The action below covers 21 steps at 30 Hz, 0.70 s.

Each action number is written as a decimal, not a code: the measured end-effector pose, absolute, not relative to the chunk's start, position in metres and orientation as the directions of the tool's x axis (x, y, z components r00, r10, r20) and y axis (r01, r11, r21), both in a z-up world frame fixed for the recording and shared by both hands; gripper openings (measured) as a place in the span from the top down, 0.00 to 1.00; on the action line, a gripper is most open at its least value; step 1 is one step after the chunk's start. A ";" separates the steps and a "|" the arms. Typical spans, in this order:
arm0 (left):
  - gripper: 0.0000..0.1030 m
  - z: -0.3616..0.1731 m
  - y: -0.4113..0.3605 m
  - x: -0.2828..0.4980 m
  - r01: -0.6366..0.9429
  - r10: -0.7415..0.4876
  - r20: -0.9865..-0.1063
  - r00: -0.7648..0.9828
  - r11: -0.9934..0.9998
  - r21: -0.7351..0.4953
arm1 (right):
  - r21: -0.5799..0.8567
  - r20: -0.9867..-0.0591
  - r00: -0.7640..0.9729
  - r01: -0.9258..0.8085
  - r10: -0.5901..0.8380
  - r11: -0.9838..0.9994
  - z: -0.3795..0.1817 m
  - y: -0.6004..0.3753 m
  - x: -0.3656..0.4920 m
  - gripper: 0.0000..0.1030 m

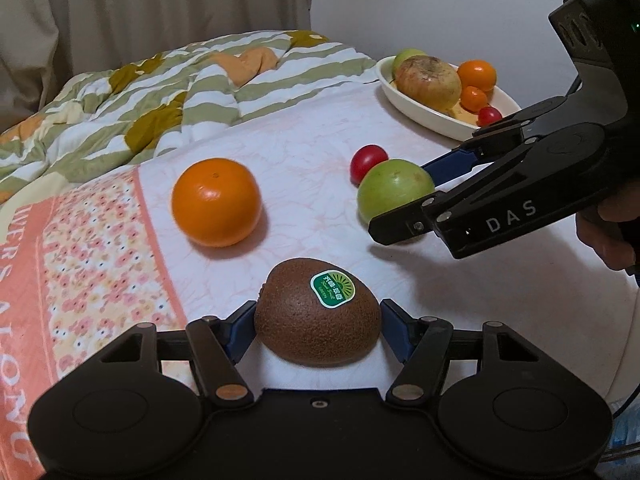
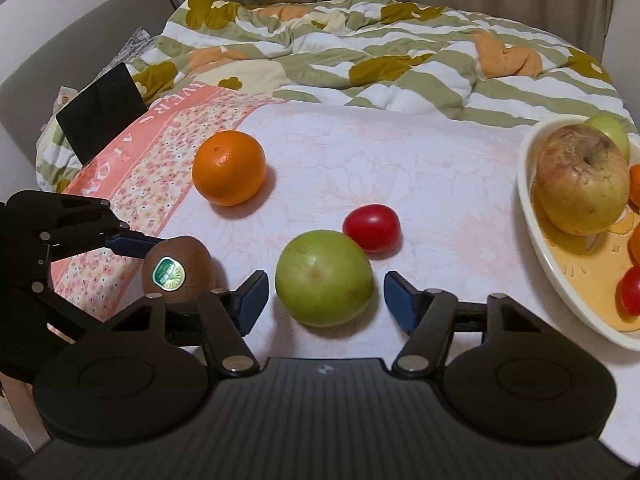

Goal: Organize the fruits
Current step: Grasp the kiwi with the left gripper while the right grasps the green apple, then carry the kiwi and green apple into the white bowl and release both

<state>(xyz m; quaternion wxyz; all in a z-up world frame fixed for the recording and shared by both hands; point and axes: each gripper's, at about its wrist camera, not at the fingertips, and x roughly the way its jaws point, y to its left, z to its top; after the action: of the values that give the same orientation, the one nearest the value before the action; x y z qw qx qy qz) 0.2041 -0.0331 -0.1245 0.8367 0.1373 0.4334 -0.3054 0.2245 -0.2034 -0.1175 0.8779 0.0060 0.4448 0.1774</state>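
Observation:
A brown kiwi with a green sticker lies on the bed sheet between the fingers of my left gripper, which touch its sides; it also shows in the right wrist view. A green apple sits between the open fingers of my right gripper, with gaps on both sides; the left wrist view shows the apple too. An orange and a red cherry tomato lie loose on the sheet.
A white oval dish at the right holds a large blemished apple, a green apple, small oranges and a cherry tomato. A rumpled striped quilt lies behind. A dark tablet stands at the left.

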 end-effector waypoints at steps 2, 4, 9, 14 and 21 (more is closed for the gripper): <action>0.33 -0.124 -0.030 0.203 0.624 -0.391 -0.809 0.439 0.781 -0.039 | 0.162 -0.780 0.540 -0.312 0.315 0.936 -0.118 -0.201 0.225 0.24; 0.33 -0.124 -0.028 0.203 0.618 -0.391 -0.809 0.438 0.785 -0.044 | 0.154 -0.780 0.542 -0.318 0.313 0.935 -0.118 -0.197 0.226 0.25; 0.33 -0.122 -0.019 0.200 0.597 -0.397 -0.806 0.440 0.799 -0.067 | 0.117 -0.773 0.570 -0.303 0.278 0.946 -0.116 -0.193 0.224 0.34; 0.33 -0.113 -0.009 0.193 0.574 -0.385 -0.792 0.474 0.817 -0.054 | 0.106 -0.756 0.592 -0.310 0.279 0.945 -0.106 -0.188 0.216 0.34; 0.33 -0.092 0.003 0.174 0.526 -0.378 -0.757 0.533 0.849 -0.054 | 0.123 -0.729 0.623 -0.289 0.284 0.949 -0.084 -0.187 0.199 0.34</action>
<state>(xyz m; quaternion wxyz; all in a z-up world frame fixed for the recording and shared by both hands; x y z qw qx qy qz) 0.1738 0.0032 -0.0917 0.8708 0.0906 0.4077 -0.2594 0.1994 -0.1869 -0.0838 0.9007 -0.0030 0.4042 0.1590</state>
